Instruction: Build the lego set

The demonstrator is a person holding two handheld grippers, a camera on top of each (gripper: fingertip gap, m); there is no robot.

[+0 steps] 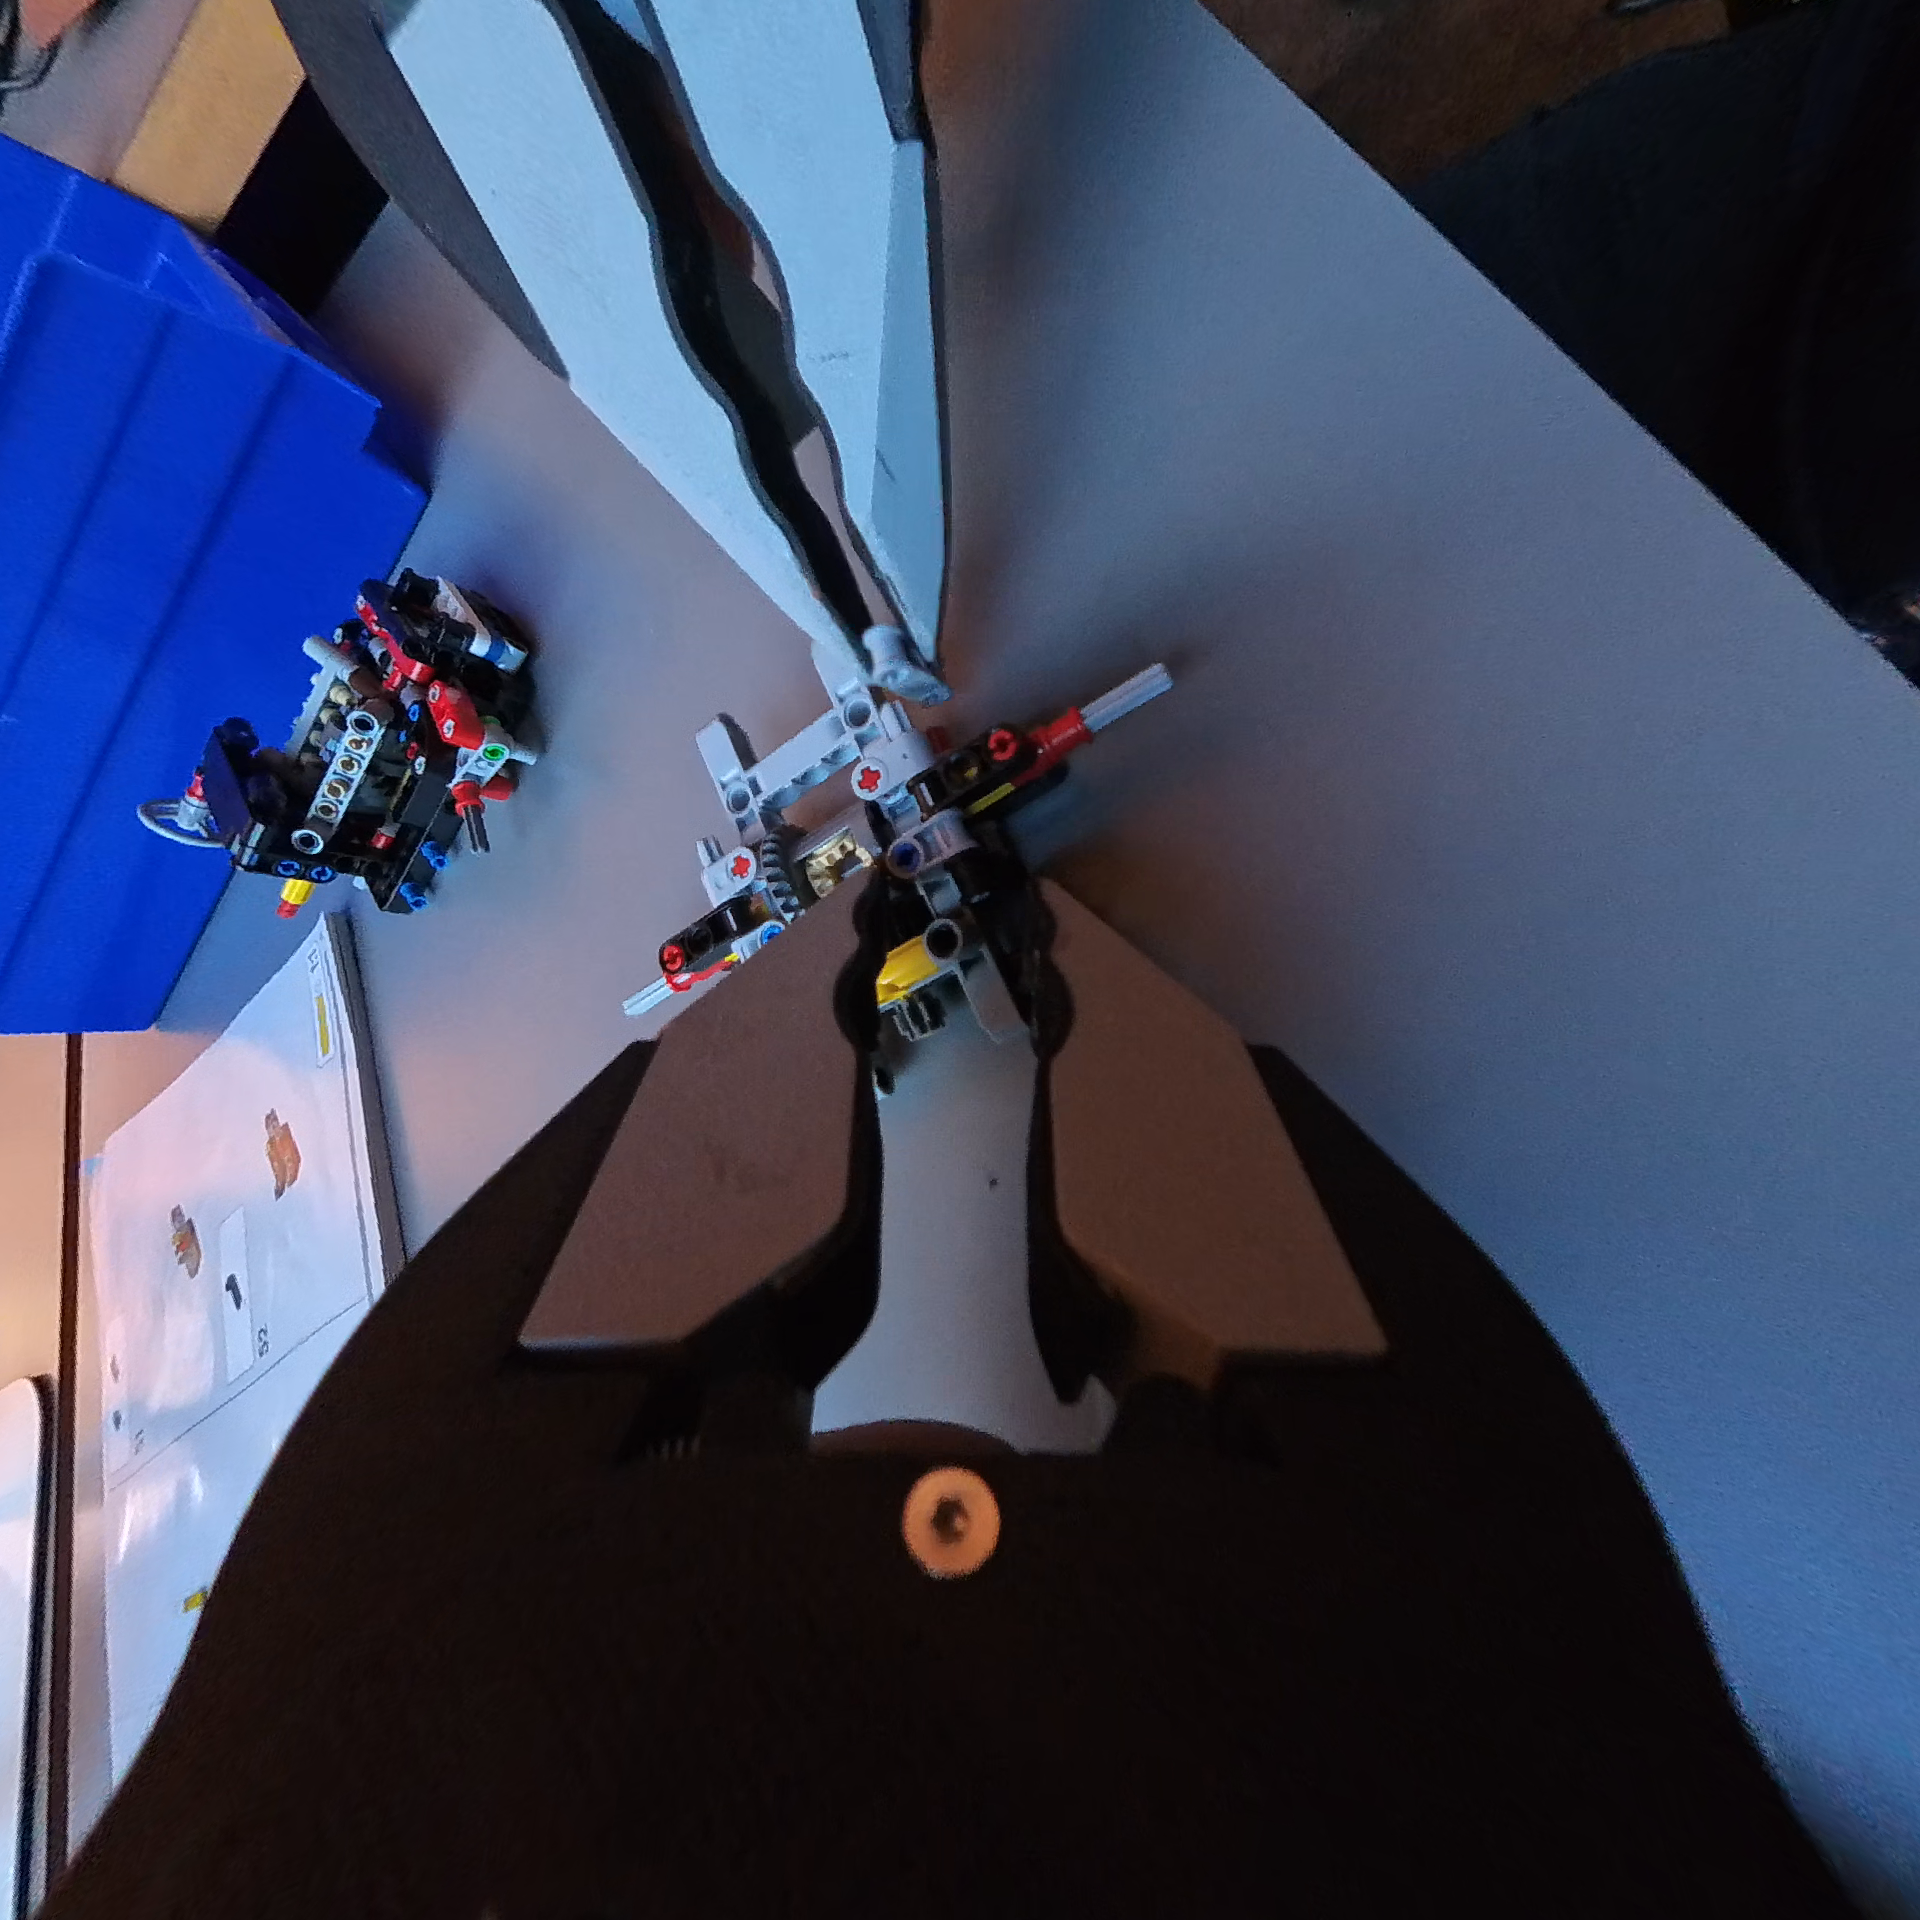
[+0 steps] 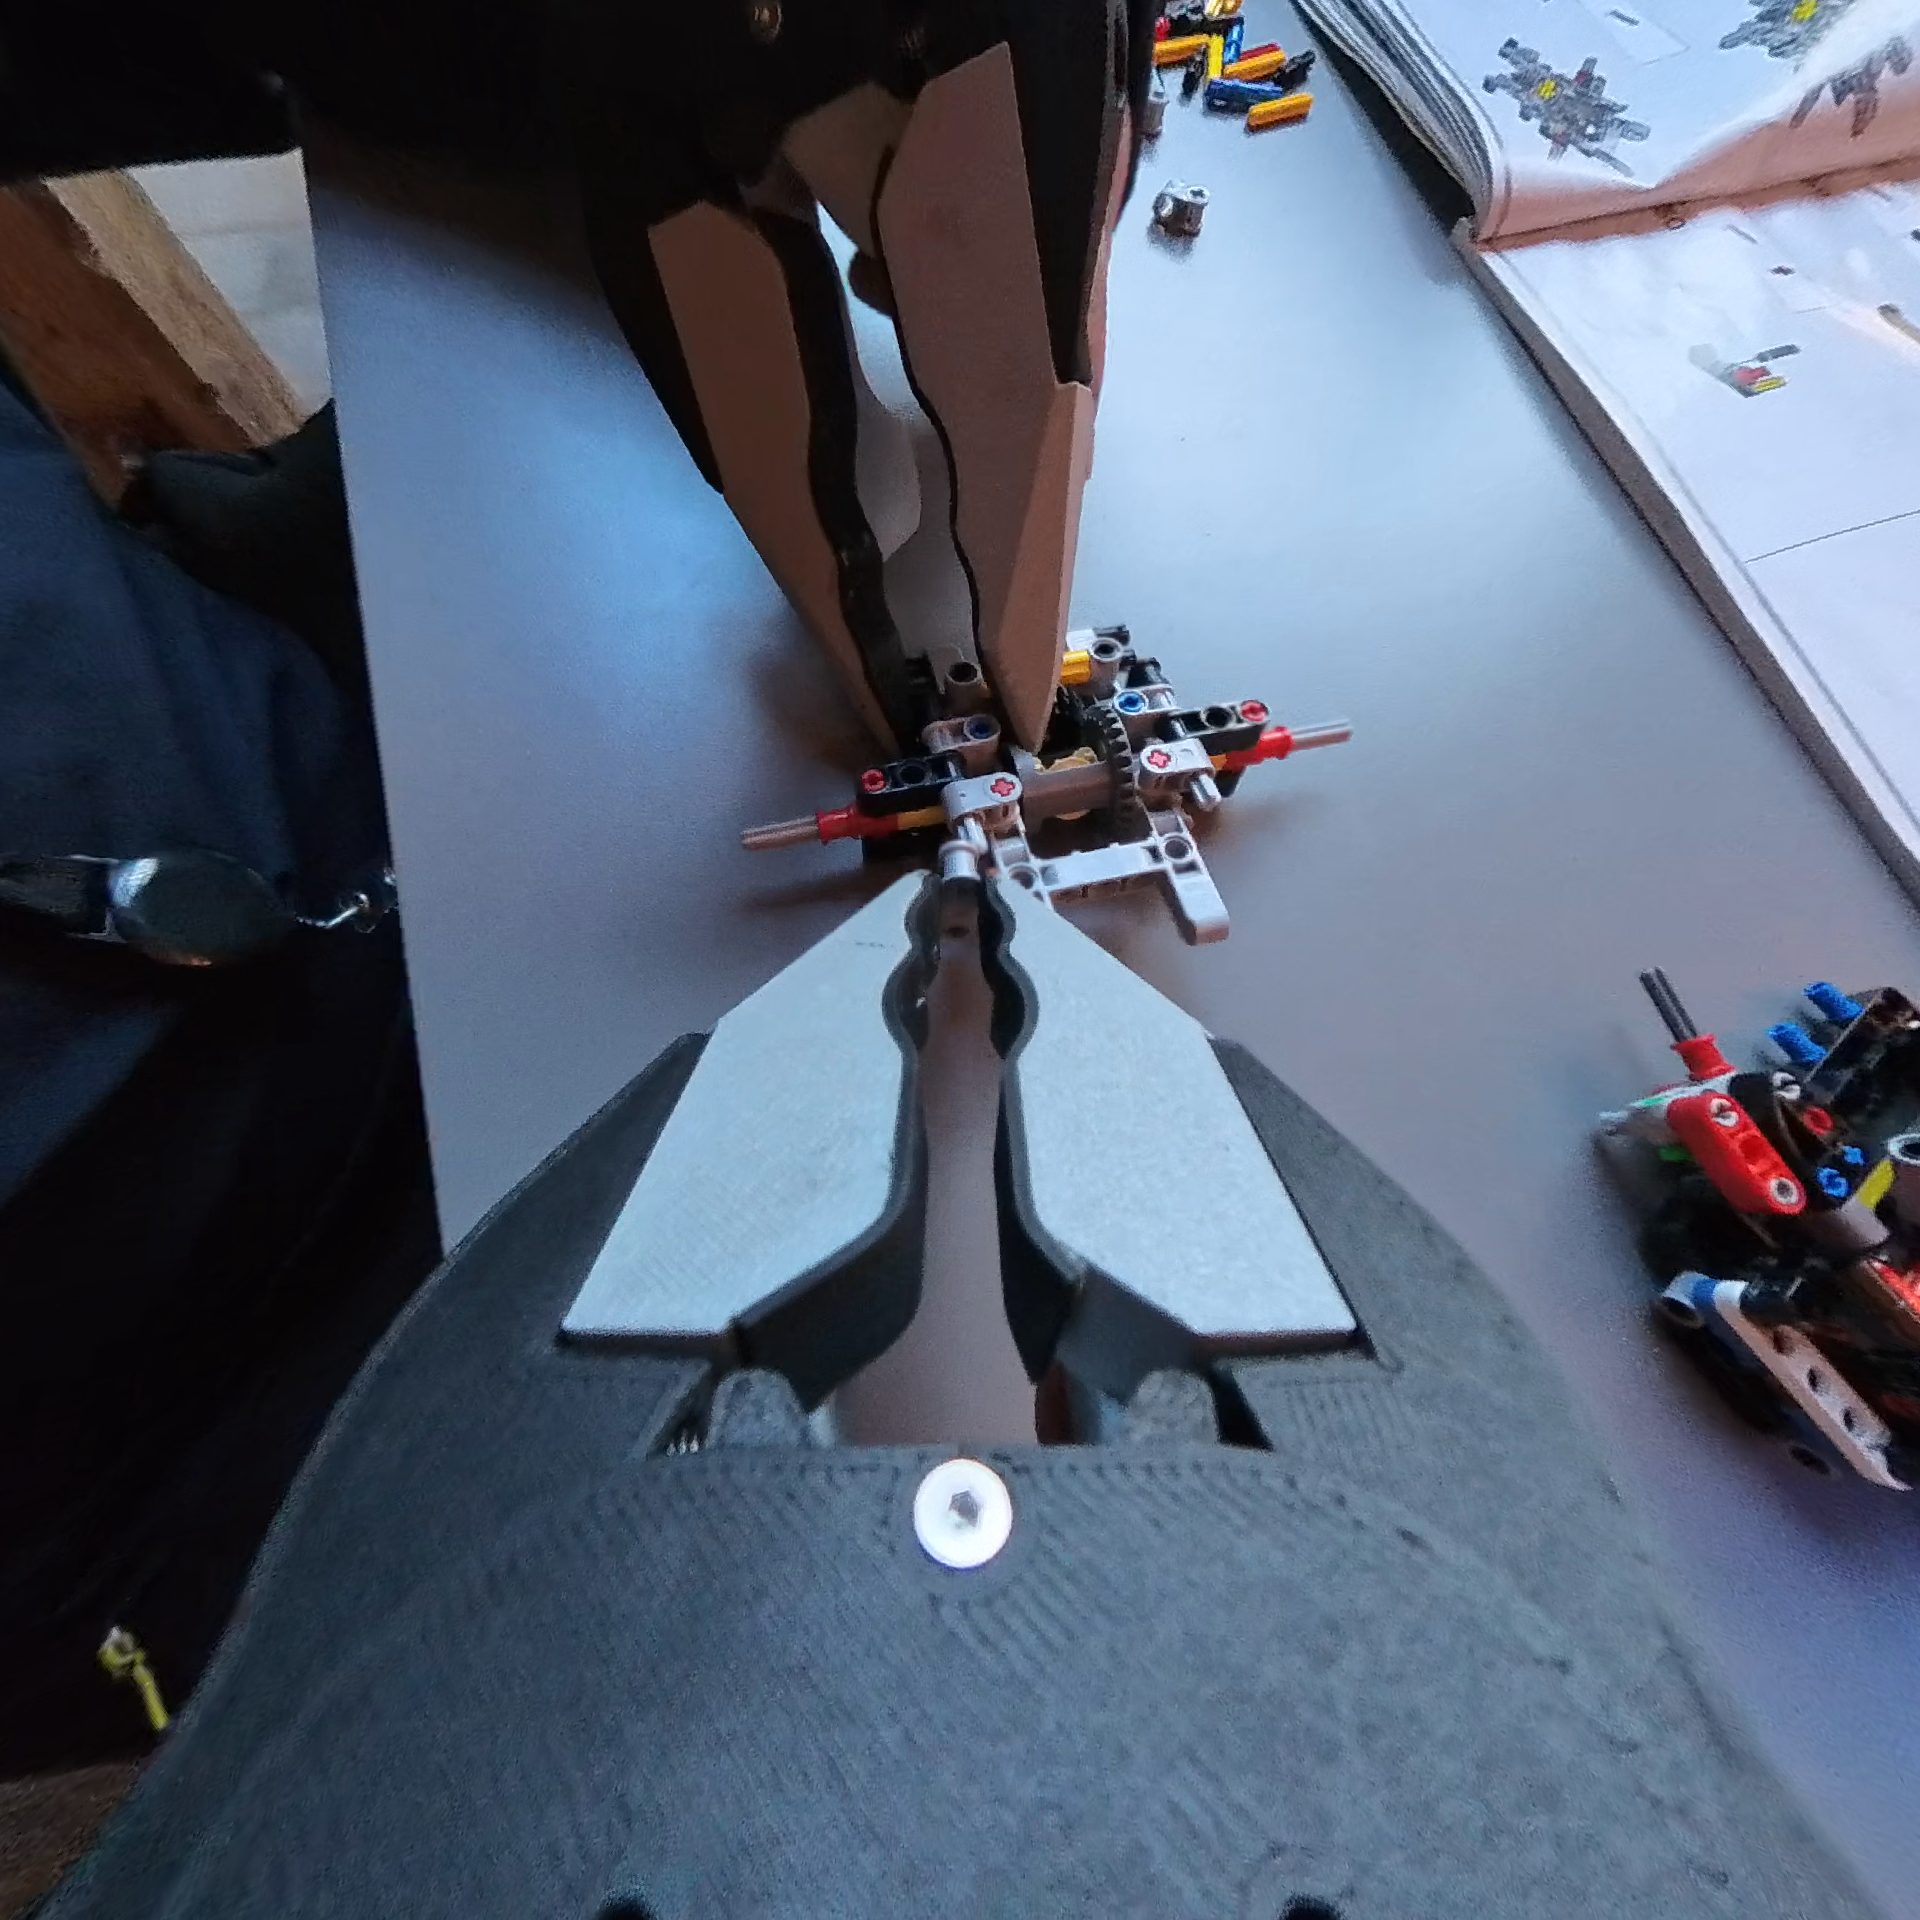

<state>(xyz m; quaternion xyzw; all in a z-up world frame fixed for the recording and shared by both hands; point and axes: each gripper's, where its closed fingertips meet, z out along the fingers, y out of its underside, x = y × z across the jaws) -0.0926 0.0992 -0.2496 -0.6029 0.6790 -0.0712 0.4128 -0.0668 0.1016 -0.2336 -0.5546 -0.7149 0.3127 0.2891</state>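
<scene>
I have both grippers on the grey-and-black brick axle assembly (image 2: 1049, 790), which lies on the counter (image 2: 1403, 644), so everything I say is placed from it. My left gripper (image 1: 940, 925) comes in from its far side, jaws pinching the grey-and-yellow block at its middle – both dark pads sit against that block. My right gripper (image 2: 961, 899) comes in from the near side, jaws nearly pressed together on a small grey pin piece (image 2: 958, 857) that sticks out of the assembly's near edge.

To do this well, I judge the left must hold dead steady as an anchor while the right works along the pin's own line – any sideways lean would twist the thin grey frame (image 2: 1122, 868). The grip on the pin is only at the fingertips, so I keep force gentle and straight.

A second brick sub-assembly (image 2: 1787, 1195) sits well to the right of the axle assembly, an open instruction booklet (image 2: 1714, 312) beyond it, and loose bricks (image 2: 1236, 73) far behind.
</scene>
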